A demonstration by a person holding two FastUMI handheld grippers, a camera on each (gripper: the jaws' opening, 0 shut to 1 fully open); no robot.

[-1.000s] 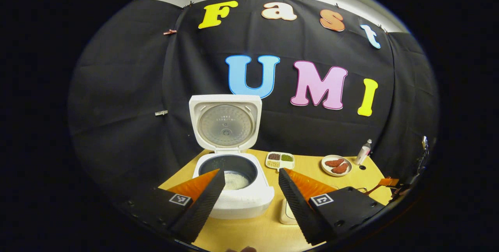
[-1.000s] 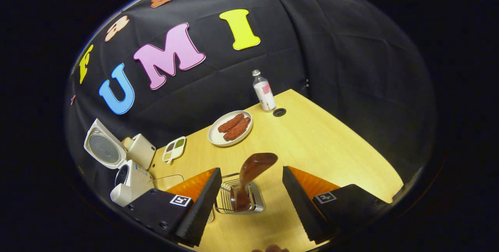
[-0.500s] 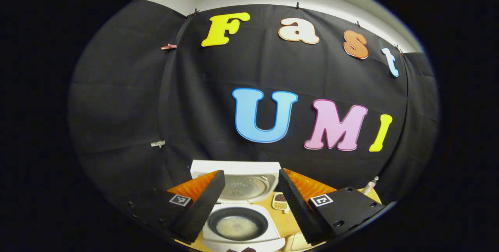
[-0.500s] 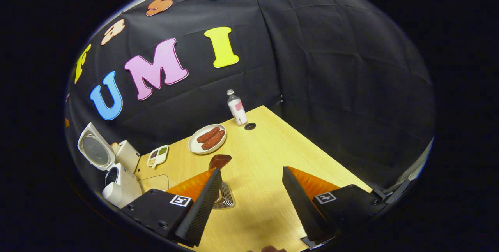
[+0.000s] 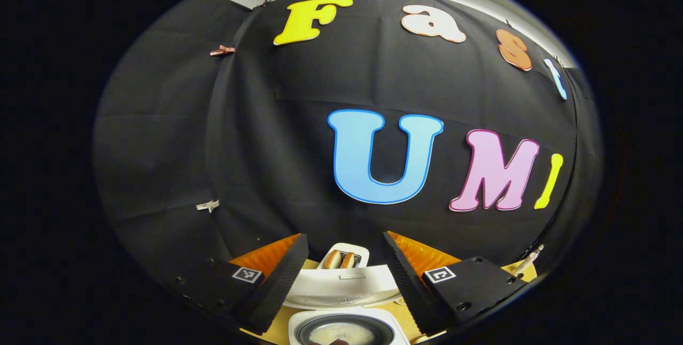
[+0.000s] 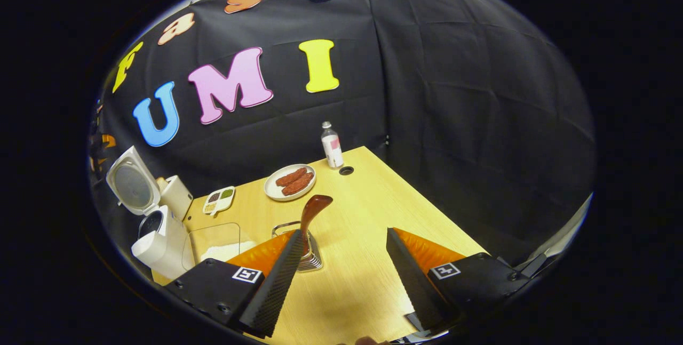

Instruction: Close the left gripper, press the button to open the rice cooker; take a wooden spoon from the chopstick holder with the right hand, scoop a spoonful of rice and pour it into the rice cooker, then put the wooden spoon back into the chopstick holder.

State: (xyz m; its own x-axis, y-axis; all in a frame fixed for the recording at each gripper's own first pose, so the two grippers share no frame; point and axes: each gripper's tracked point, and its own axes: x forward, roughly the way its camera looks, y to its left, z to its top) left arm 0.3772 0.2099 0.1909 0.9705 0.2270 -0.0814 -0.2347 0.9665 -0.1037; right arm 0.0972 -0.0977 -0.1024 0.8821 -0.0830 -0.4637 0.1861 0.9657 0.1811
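Note:
The white rice cooker point(image 6: 160, 241) stands at the table's left with its lid point(image 6: 128, 187) raised. Its dark pot point(image 5: 344, 331), with rice in the bottom, lies right below my left gripper point(image 5: 344, 238), which is open and holds nothing above the lid point(image 5: 341, 286). The wooden spoon point(image 6: 313, 209) stands bowl up in the wire chopstick holder point(image 6: 309, 259). My right gripper point(image 6: 344, 232) is open and empty. The holder sits just beyond its left finger, apart from it. A clear container of rice point(image 6: 219, 243) sits between cooker and holder.
A white toaster point(image 5: 341, 258) with bread stands behind the cooker. On the wooden table point(image 6: 384, 201) are a divided dish of grains point(image 6: 219, 201), a plate of sausages point(image 6: 291, 182), a small bottle point(image 6: 332, 145) and a cable hole point(image 6: 346, 170).
My left gripper rose and moved forward over the open cooker, towards the wall. My right gripper drew back from the spoon, which stays standing in the holder.

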